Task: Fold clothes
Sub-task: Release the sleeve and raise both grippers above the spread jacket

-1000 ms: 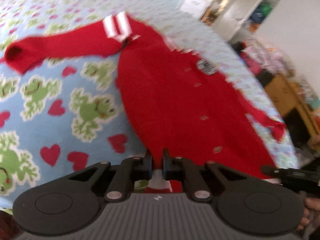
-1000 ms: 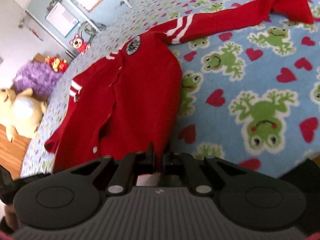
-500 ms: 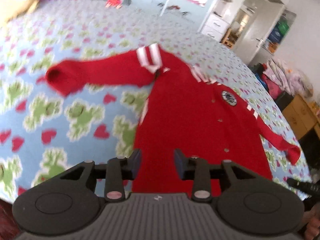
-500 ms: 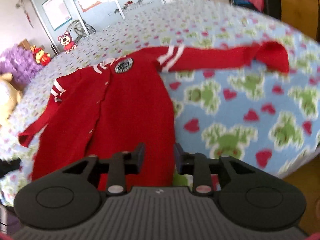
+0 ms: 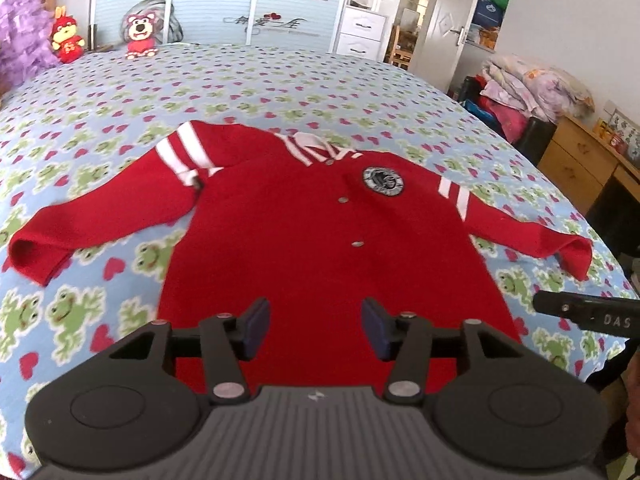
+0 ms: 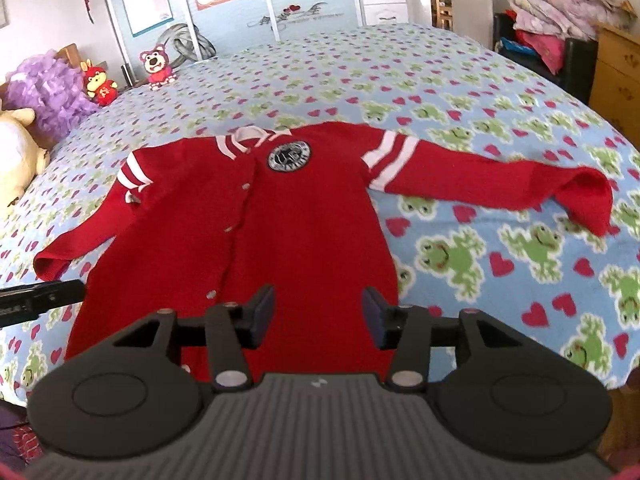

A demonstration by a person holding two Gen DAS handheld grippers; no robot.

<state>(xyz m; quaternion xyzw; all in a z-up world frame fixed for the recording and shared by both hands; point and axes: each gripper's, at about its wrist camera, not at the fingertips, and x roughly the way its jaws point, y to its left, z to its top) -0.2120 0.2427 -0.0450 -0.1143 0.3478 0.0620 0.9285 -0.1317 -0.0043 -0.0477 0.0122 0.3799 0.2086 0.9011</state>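
My left gripper [image 5: 314, 326] and right gripper [image 6: 318, 318] hang above the near hem of the red cardigan [image 5: 320, 240], nothing between their jaws, which have just been opening. The frog-print bed cover [image 6: 500, 120] lies bare beyond the collar and to the right of the spread sleeve. Plush toys [image 6: 100, 84] crowd the far left edge. A wooden cabinet [image 5: 576, 160] and piled bedding [image 5: 532, 84] block the right side.

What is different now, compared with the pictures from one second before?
Both tools let go of the red cardigan's hem. The left tool and right tool were shut on it; their jaws have just been opening, with nothing pressed between them, and both pulled back and up. The cardigan stays spread flat on the frog blanket, sleeves out.
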